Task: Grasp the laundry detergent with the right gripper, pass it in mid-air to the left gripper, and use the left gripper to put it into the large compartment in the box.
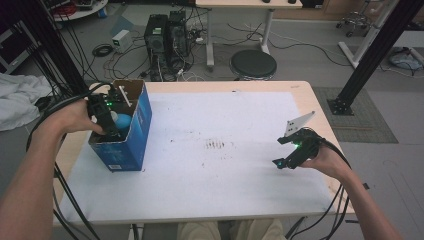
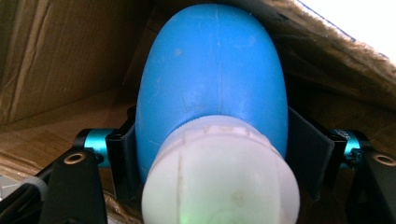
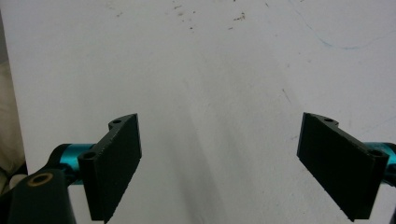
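Note:
A blue bottle (image 2: pixel 210 84) with a white cap (image 2: pixel 219 179) sits between the jaws of my left gripper (image 2: pixel 212 154), which is shut on it inside a cardboard box. From above, the left gripper (image 1: pixel 111 125) reaches down into the open blue box (image 1: pixel 131 137) at the table's left side, and the blue bottle (image 1: pixel 123 120) shows in the opening. My right gripper (image 3: pixel 229 168) stands open over the bare white table cover, nothing between its jaws. In the high view the right gripper (image 1: pixel 292 150) hovers near the table's right edge.
A white cover (image 1: pixel 210 150) lies over the wooden table (image 1: pixel 320 112), with dark smudges near its middle. A white stick-like object (image 1: pixel 123 96) leans in the box. Beyond the far edge stand a black stool (image 1: pixel 253 64), computer towers (image 1: pixel 165 35) and loose cables.

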{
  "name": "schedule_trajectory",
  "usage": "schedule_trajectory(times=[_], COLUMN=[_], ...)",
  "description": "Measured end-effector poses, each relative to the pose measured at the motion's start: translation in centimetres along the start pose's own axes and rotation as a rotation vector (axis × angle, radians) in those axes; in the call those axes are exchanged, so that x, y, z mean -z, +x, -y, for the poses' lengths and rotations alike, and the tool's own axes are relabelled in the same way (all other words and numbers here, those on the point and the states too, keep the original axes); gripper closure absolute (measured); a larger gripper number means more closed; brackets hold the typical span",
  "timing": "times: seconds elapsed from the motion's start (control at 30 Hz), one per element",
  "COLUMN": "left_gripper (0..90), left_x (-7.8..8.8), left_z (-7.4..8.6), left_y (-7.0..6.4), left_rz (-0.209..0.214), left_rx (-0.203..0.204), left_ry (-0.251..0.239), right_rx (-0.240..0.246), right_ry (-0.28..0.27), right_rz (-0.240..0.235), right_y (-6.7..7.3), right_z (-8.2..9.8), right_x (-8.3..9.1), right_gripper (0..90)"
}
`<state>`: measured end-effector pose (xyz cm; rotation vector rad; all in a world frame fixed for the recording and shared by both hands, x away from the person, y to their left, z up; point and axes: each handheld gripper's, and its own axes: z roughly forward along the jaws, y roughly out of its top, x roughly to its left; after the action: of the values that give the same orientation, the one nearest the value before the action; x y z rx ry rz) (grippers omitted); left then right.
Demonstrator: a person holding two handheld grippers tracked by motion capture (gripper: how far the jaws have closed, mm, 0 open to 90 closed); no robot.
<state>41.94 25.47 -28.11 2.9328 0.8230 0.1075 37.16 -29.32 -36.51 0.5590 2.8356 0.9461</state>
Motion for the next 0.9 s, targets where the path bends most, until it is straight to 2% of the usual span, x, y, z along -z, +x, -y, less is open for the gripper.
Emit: schedule_trajectory(times=[0.07, 0.4, 0.7, 0.83, 0.9], left_gripper=[26.7, 26.0, 23.9, 23.8, 22.6], left_x=[0.1, 0.8, 1.6, 2.1, 2.5], left_z=[-0.1, -0.2, -0.5, -0.5, -0.6], left_y=[0.0, -0.1, -0.4, -0.4, -0.5], left_rz=[-0.008, -0.027, -0.035, -0.03, -0.043], left_rx=[0.004, 0.014, 0.011, 0.027, 0.03], left_ry=[-0.003, -0.009, 0.008, 0.004, -0.001], right_rx=[-0.001, -0.004, -0.003, -0.002, -0.002], right_ry=[-0.002, -0.003, -0.001, -0.001, -0.001], right_rz=[0.0, 0.001, 0.004, 0.003, 0.003], right_y=[0.0, 0.0, 0.0, 0.0, 0.0], right_z=[0.0, 0.1, 0.1, 0.1, 0.1], right_x=[0.0, 0.0, -0.1, -0.1, -0.1], right_gripper=[13.0, 13.0, 13.0, 13.0, 13.0])
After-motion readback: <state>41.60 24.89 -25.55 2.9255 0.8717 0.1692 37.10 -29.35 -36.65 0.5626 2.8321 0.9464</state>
